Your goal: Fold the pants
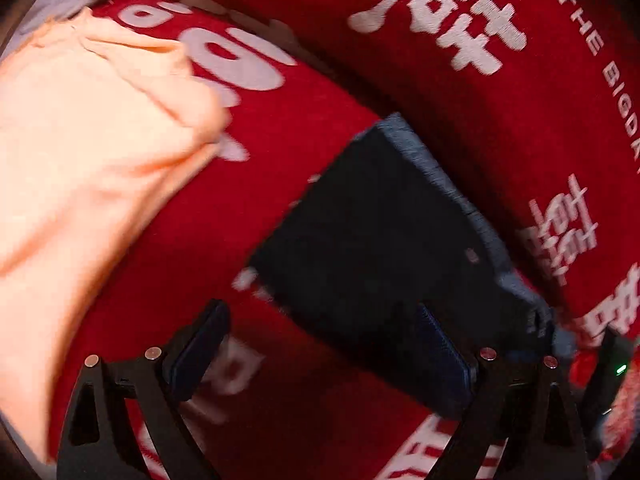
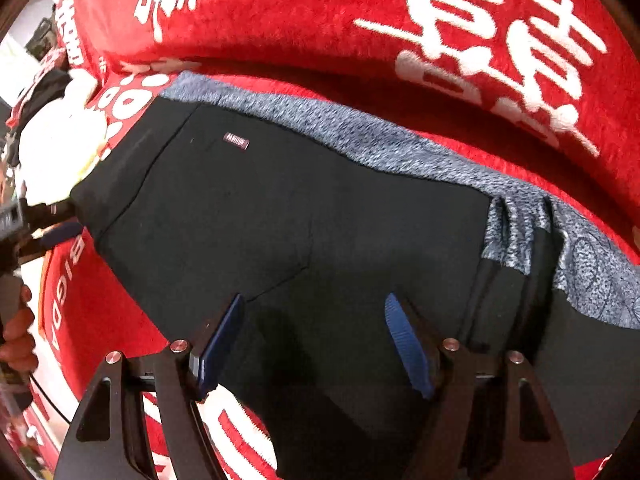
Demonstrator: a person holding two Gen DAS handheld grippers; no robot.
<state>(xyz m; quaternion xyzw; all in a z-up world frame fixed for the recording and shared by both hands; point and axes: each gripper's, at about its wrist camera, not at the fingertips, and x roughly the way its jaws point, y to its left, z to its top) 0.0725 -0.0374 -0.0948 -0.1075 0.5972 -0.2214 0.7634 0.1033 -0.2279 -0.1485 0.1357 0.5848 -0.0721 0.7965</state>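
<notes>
Black pants [image 2: 280, 220] lie on the red printed blanket [image 2: 320, 8]; right gripper [image 2: 316, 340] above them and left gripper [image 1: 320, 356] at their edge gape wide, holding nothing.

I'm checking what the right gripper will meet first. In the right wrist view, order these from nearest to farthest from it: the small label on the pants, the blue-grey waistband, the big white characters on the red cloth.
From the right gripper:
1. Small label, on the black pants, upper left.
2. Blue-grey waistband, along the pants' far edge.
3. White characters, top right on the red cloth beyond.
</notes>
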